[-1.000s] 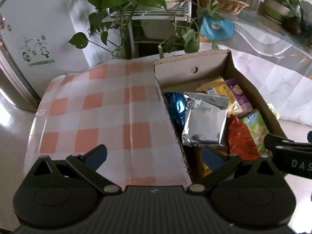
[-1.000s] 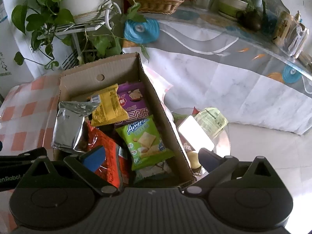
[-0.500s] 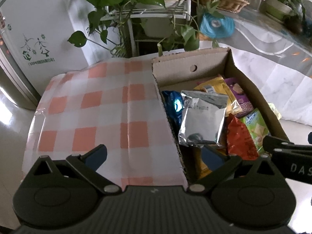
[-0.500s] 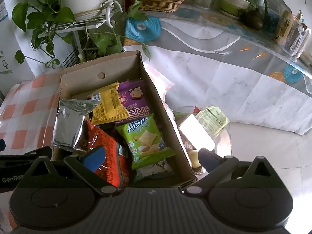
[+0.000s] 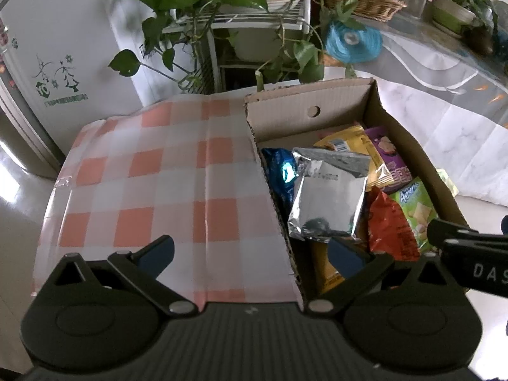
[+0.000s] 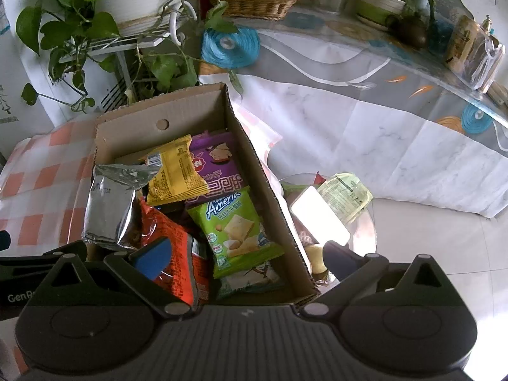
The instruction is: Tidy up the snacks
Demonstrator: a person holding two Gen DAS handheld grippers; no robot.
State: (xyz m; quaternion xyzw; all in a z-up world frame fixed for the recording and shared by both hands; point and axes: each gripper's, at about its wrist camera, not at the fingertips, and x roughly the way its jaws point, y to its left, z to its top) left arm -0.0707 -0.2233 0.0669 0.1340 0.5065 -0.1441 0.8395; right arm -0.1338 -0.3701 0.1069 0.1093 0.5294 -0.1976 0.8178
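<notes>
A cardboard box [image 5: 282, 112] [image 6: 250, 155] stands on the checked tablecloth, packed with snack bags. A silver bag [image 5: 330, 203] [image 6: 108, 209] lies on top beside a blue one [image 5: 281, 174]. Yellow [image 6: 174, 171], purple [image 6: 219, 165], red [image 6: 171, 254] and green [image 6: 235, 228] bags fill the remaining space. My left gripper [image 5: 250, 254] is open, straddling the box's left wall. My right gripper [image 6: 244, 258] is open, straddling the right wall, its left finger over the red bag. Both are empty.
The orange-checked tablecloth [image 5: 152, 190] spreads left of the box. A small glass side table [image 6: 349, 228] with packets stands right of it. A plant stand [image 5: 241, 28], a fridge [image 5: 47, 63] and a long draped table [image 6: 365, 101] lie behind.
Both grippers have drifted slightly back and up from the box; the view widens a little. The snacks have not moved.
</notes>
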